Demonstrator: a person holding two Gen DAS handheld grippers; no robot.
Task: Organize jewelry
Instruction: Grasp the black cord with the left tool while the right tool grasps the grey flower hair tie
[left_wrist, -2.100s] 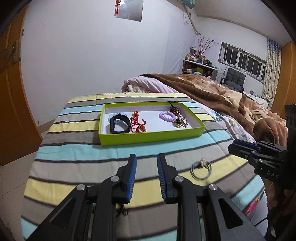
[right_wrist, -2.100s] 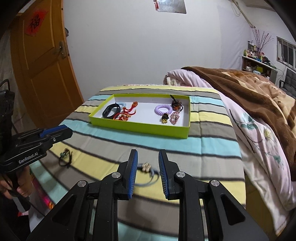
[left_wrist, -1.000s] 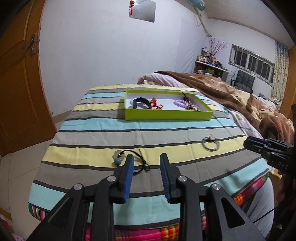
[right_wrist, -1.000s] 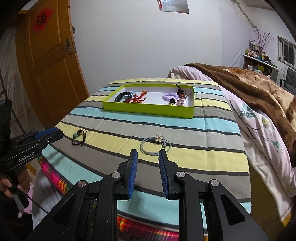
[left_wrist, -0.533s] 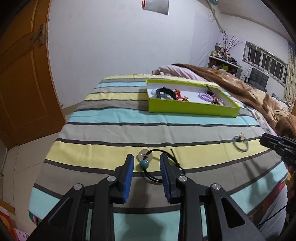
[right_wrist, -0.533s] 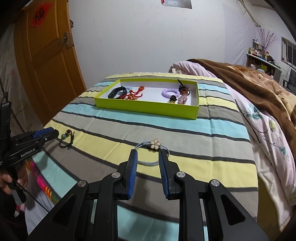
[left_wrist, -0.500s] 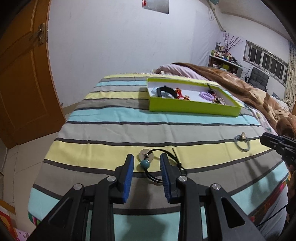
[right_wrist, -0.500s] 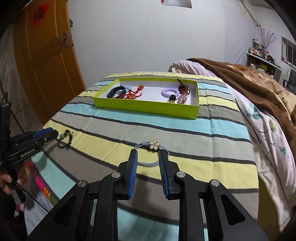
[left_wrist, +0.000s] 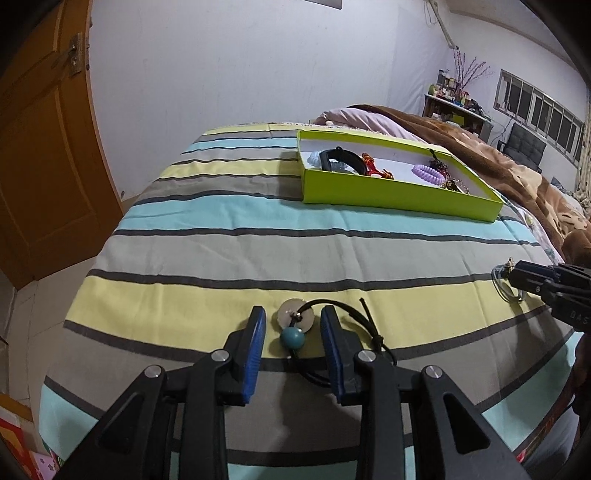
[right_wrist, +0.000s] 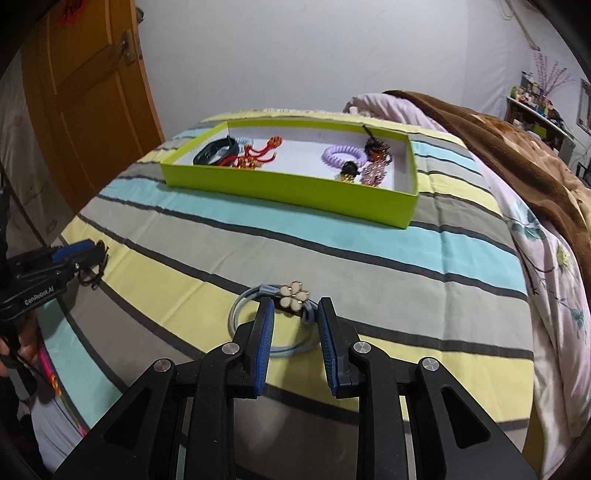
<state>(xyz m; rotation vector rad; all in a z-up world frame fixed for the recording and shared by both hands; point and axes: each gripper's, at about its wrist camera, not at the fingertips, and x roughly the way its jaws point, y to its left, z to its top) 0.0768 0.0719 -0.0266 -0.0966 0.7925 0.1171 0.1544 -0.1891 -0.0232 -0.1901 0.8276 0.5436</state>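
Now both grippers are poised over a piece each on the striped bedspread (left_wrist: 221, 221), and neither piece is held. The left gripper (left_wrist: 293, 334) has its jaws opening, with the teal bead (left_wrist: 292, 337) and pale disc (left_wrist: 296, 318) of a black cord bracelet (left_wrist: 369, 325) lying between the blue pads, which do not press on them. The right gripper (right_wrist: 293, 325) stands open, its pads apart around the blue hair tie (right_wrist: 273, 321) just behind its cream flower charm (right_wrist: 293, 293); the pads look clear of the band.

The lime-green tray (right_wrist: 295, 188) sits well apart, further up the bed, already holding a black band (right_wrist: 216, 151), a red tasselled charm (right_wrist: 258, 151), a lilac coil tie (right_wrist: 341, 155) and beaded pieces.

To do this pickup well, I would judge that each gripper should come down until the pad tips touch the cloth, since both pieces lie flat and thin. On the left, closing on the bead gives more to bite than the cord alone; the loose cord will trail, so lift straight up before travelling. On the right, closing across the band beside the flower should hold better than pinching the smooth charm. The soft bedspread may bunch into the pads, so close gently and check that only the jewelry comes up.
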